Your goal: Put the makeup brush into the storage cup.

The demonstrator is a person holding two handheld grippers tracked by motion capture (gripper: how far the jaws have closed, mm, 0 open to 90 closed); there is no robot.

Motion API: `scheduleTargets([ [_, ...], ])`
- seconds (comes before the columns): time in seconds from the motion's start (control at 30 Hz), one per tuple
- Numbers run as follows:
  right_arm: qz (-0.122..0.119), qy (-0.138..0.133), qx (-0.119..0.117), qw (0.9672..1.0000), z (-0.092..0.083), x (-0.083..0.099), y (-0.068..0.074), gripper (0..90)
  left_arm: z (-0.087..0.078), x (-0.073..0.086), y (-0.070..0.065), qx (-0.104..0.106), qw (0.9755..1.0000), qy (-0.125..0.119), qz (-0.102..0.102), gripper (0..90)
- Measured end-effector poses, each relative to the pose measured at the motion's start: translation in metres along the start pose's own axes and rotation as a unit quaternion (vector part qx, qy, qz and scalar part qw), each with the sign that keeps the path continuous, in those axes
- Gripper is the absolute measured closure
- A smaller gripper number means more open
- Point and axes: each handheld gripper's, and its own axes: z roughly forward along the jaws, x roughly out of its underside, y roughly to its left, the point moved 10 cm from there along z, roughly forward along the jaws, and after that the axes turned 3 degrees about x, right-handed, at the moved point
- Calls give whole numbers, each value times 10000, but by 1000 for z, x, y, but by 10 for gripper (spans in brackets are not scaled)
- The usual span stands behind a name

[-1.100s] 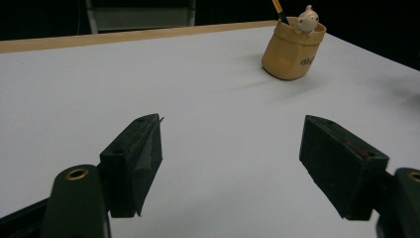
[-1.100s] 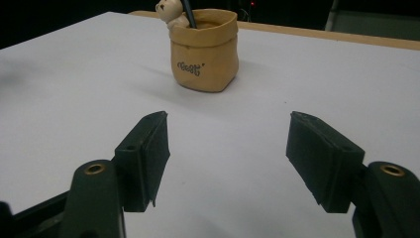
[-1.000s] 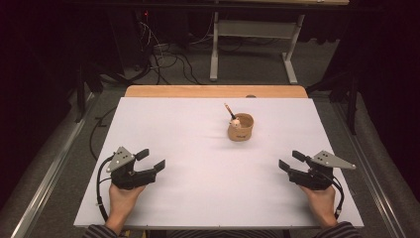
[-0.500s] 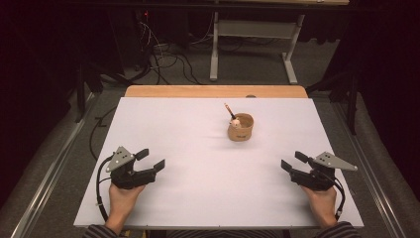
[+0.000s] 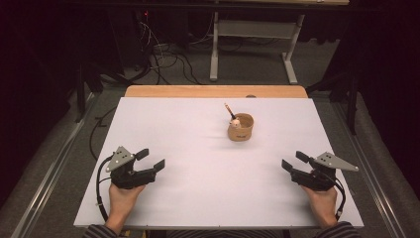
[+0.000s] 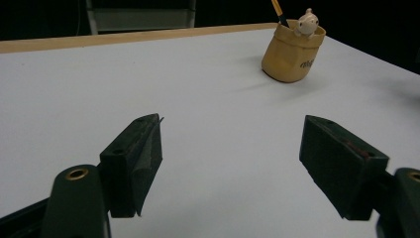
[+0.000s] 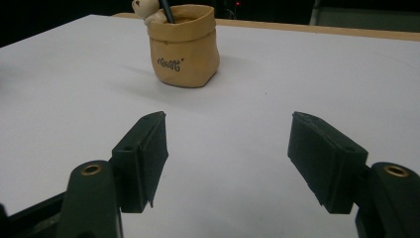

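Holding still, both grippers [image 5: 150, 159] [image 5: 293, 160], unchanged

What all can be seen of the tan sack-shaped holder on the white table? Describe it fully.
The tan sack-shaped holder looks like a soft paper bag moulded in something matte, perhaps ceramic or resin, with a wrinkled, open rim and small dark lettering on one side. It stands upright on the white table, toward the far right of centre, apart from both grippers. A small cream bear figure peeks over its rim, and a dark pencil-like stick leans out of it. Nothing else touches it.
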Motion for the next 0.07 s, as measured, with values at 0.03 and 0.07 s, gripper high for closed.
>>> scheduleTargets([
  [0.03,-24,-10,1,10000,0,0,-1,335,0,0,0,0,10000,-1,2,251],
  [0.07,-28,-8,3,10000,0,0,-1,335,0,0,0,-2,10000,-4,0,251],
])
